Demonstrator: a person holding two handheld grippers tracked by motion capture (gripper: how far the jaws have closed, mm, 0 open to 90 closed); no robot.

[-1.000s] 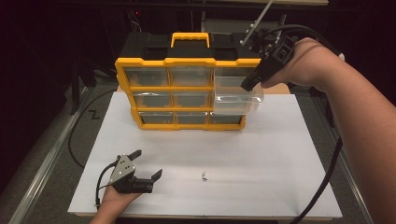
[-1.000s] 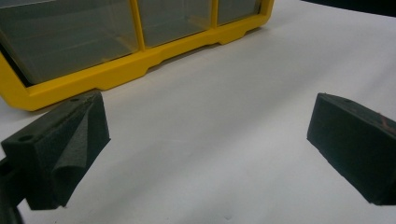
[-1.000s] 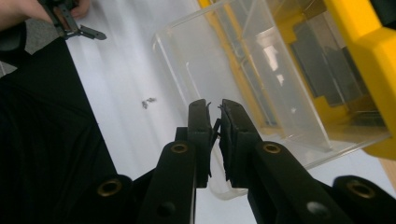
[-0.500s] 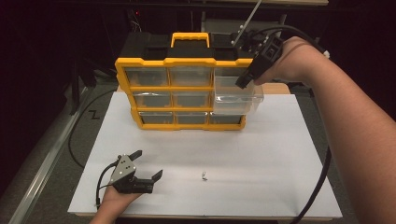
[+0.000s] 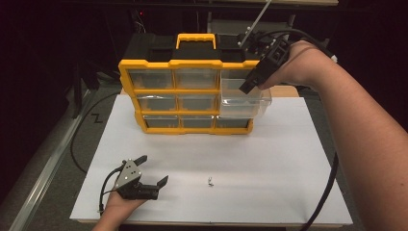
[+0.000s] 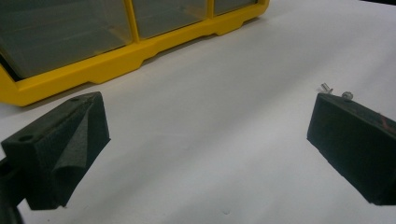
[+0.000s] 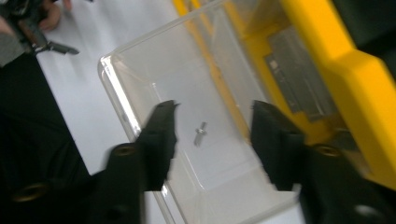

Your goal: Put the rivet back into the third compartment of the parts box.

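A tiny metal screw (image 7: 200, 133), light, hard and likely slippery, best pinched across its shank, lies in the pulled-out clear drawer (image 5: 245, 101) beneath the right gripper (image 7: 212, 135), whose jaws have just been opening, empty.

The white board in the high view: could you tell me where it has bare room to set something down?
Free: the white board right of the screws, and its middle strip before the yellow organizer. Crowded: near-left corner, by the left hand-held gripper.

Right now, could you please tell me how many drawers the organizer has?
9, in three rows of three in the organizer; the middle-right drawer is pulled out.
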